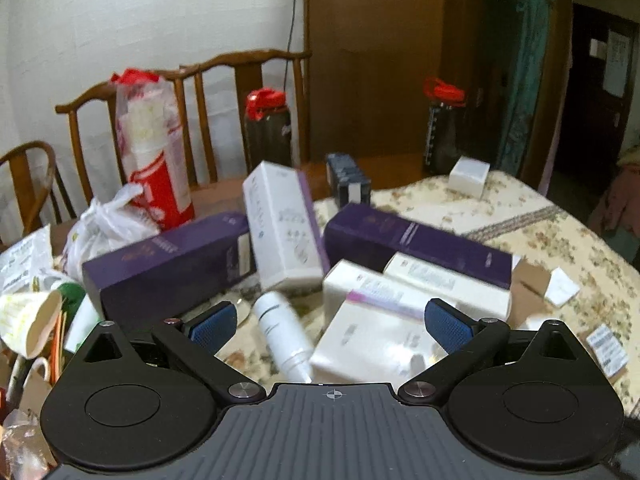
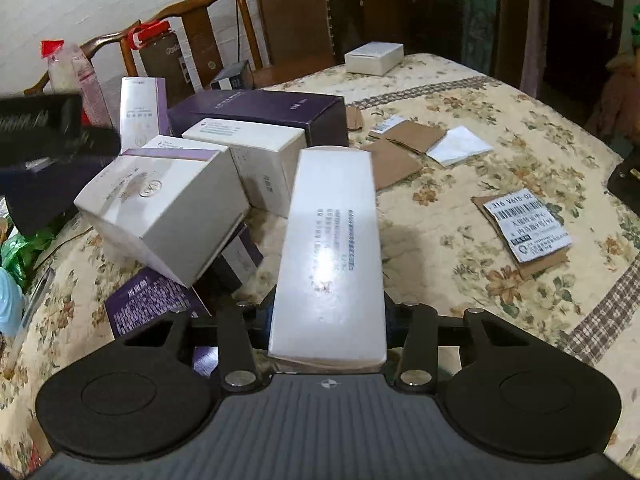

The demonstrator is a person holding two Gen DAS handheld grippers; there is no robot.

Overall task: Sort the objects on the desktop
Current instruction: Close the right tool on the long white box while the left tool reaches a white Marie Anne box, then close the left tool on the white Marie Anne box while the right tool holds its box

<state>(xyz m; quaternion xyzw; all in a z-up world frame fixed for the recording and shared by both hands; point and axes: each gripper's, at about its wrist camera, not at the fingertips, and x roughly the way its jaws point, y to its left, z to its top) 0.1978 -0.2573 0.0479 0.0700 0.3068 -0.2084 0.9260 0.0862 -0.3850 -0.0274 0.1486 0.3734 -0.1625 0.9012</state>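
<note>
Right gripper [image 2: 328, 312] jaws clamped on long white box [image 2: 332, 248]; left gripper [image 1: 328, 320] jaws apart above white bottle [image 1: 282, 328].

Dim indoor light, with a dark doorway behind. Overhead glare flares on the long white box [image 2: 330, 256]. Fisheye bends the edges; motion blur softens the boxes in the left wrist view.

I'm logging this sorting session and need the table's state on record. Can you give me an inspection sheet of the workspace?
Surface: floral tablecloth over a wooden table.
Job's things: long white box in the right gripper; white and purple boxes piled together; white bottle lying down.
Clutter: cardboard scraps, shipping label, plastic bags, paper cup.
Grippers: left gripper open, empty; right gripper shut on the box.
Cables: one hanging down the wall.
Surroundings: wooden chairs, two dark red-lidded jugs.
</note>
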